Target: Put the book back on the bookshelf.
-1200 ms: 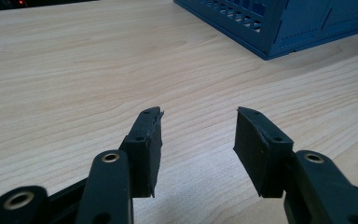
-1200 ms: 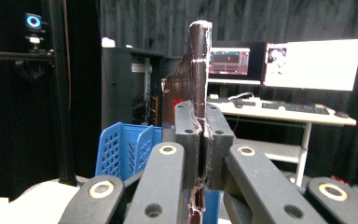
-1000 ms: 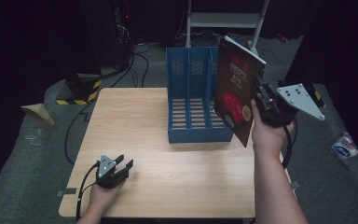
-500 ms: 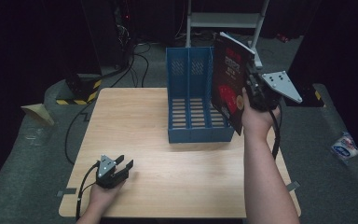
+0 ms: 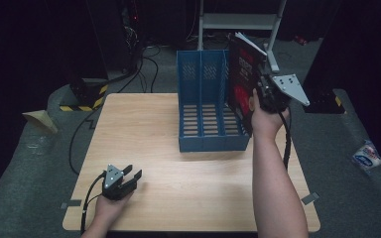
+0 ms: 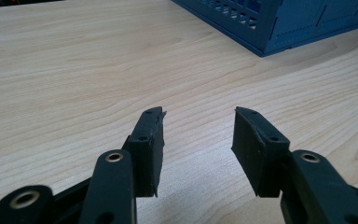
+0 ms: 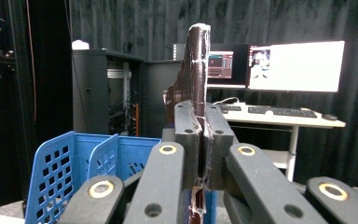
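A thin book [image 5: 242,74] with a dark red and black cover stands upright above the right-hand slot of the blue file rack [image 5: 213,144]. My right gripper [image 5: 258,96] is shut on the book's right edge. In the right gripper view the jaws [image 7: 198,116] pinch the book [image 7: 196,60] edge-on, with the rack [image 7: 56,172] below at the left. My left gripper [image 5: 131,174] rests on the wooden table [image 5: 144,129] near its front left corner. It is open with nothing between its fingers [image 6: 198,116], and the rack's corner [image 6: 279,28] lies farther off.
A metal stand [image 5: 238,22] rises behind the rack. Cables [image 5: 79,134] and a yellow-black striped block [image 5: 87,94] lie on the floor at the left, and a white packet [image 5: 367,153] at the right. Lit monitors [image 7: 293,65] on a desk stand beyond the table.
My right hand has carried the book leftward and a little down, from beside the rack's right side to over its right slot. The left gripper has stayed put.
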`<state>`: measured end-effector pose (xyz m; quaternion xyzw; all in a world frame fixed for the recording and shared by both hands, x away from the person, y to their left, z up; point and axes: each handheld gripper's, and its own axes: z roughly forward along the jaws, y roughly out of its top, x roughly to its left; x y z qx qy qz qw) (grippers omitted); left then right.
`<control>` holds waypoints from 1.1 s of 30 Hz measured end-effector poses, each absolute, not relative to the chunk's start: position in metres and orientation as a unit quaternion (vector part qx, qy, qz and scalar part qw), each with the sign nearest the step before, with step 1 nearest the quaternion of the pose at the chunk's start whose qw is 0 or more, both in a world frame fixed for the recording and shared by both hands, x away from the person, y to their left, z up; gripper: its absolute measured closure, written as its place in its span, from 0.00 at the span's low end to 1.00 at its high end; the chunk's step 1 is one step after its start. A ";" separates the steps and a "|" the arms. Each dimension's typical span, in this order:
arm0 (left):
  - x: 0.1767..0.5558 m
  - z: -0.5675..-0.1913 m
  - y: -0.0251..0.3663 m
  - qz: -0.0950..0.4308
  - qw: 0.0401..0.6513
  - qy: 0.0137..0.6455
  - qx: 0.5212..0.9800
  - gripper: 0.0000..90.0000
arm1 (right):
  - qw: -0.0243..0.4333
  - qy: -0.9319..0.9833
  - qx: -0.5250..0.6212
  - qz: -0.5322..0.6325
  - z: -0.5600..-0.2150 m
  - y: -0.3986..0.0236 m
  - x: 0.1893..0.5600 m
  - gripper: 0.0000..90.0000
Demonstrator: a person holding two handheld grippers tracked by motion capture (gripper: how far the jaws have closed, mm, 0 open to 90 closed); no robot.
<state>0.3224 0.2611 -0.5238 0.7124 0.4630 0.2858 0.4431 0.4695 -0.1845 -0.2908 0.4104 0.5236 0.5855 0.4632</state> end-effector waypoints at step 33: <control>0.322 -0.524 0.259 0.286 0.435 0.455 0.723 0.60 | 0.462 0.566 0.381 0.566 -0.316 -0.176 0.478 0.96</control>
